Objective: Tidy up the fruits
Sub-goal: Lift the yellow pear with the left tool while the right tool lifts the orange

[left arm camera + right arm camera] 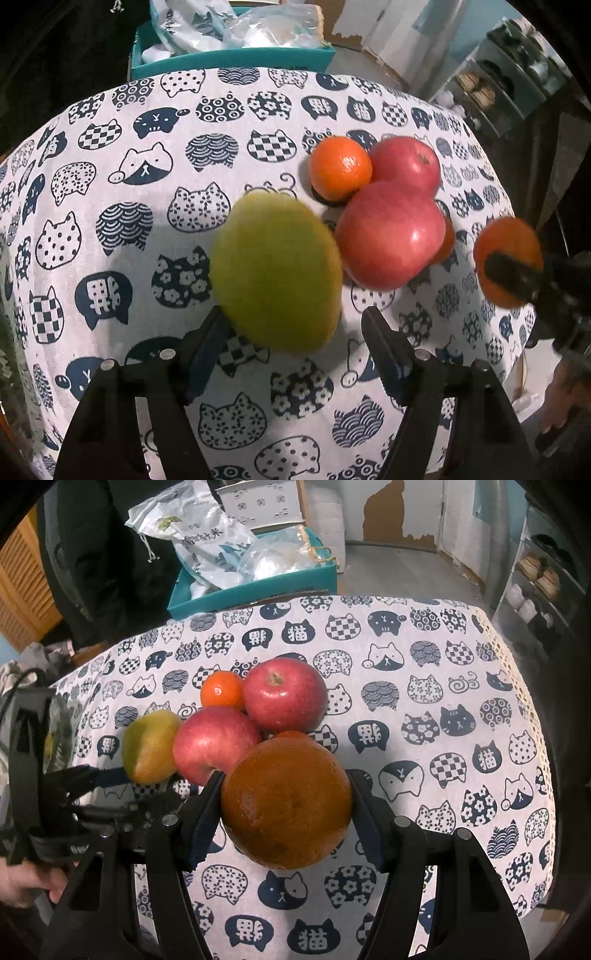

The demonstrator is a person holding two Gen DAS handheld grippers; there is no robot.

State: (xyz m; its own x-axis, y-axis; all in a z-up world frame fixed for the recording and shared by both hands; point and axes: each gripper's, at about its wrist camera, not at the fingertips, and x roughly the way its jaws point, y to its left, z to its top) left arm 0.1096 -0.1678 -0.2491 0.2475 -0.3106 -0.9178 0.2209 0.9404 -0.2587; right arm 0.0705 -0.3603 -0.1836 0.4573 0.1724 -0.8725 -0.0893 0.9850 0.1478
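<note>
Right wrist view: we hold the large orange [286, 803] between our right gripper [286, 805] fingers, just off the tabletop [443, 812], at 6 o'clock from the apples [284, 694]. It looks firm and slippery, so grip its widest middle. Our left gripper [291, 325] stands wide around the green mango [275, 271].

On cat-print tablecloth [424, 709]: two apples [284, 694] [216, 744] touching, mandarin [221, 688] behind-left of them, mango [149, 746] left between left gripper [291, 317] fingers, big orange [286, 803] front between right gripper [286, 775] fingers; box of bags [255, 587] behind table.
</note>
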